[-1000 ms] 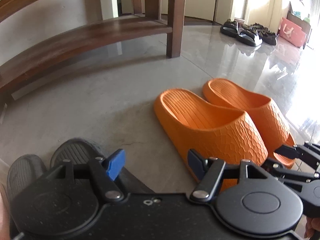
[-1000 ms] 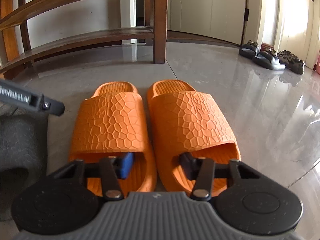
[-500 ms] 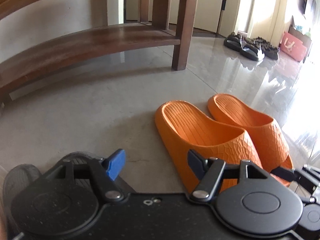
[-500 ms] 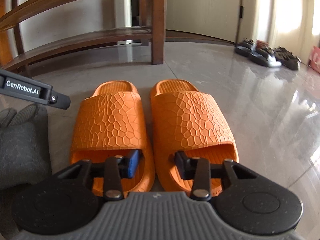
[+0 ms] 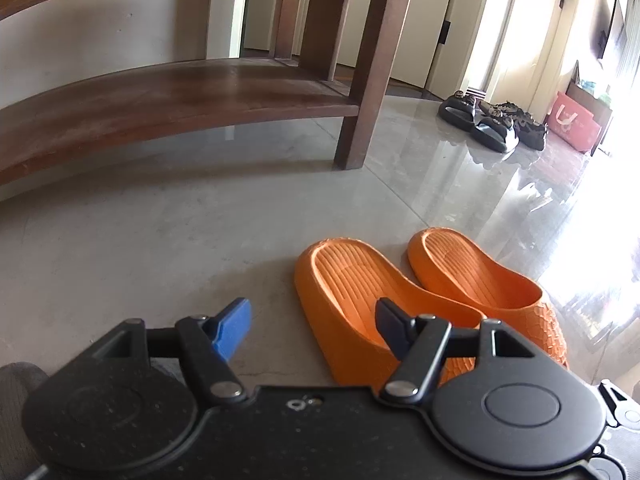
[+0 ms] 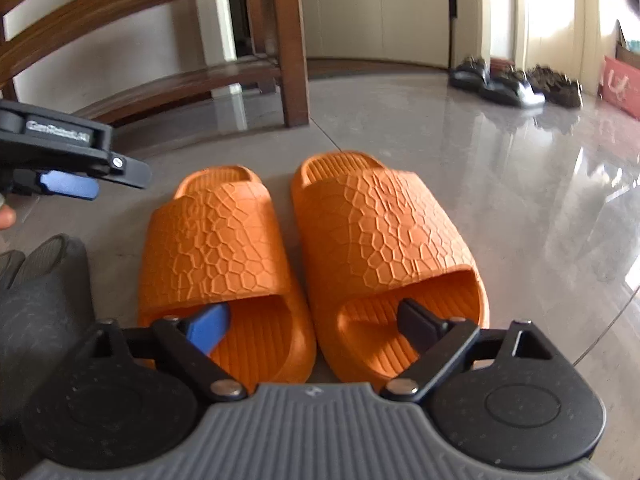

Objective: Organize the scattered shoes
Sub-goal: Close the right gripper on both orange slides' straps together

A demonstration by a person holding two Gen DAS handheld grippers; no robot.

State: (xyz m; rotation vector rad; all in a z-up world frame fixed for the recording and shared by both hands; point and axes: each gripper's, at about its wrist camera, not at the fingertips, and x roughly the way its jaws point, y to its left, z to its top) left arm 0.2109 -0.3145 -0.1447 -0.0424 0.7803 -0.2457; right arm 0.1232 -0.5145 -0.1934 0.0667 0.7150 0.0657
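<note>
Two orange slides (image 6: 304,264) sat side by side on the floor (image 6: 520,208) near the bench (image 5: 180,96). My right claw (image 6: 312,326) was opening, one finger (image 6: 208,326) in each toe hole, pressing nothing. My left claw (image 5: 312,322) stood apart, empty.

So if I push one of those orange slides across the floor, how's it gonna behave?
The orange slide looks like thick moulded foam, so probably light and springy, not floppy. The floor is glossy, so it should glide easily. Its flat, wide sole makes tipping or rolling unlikely.
</note>
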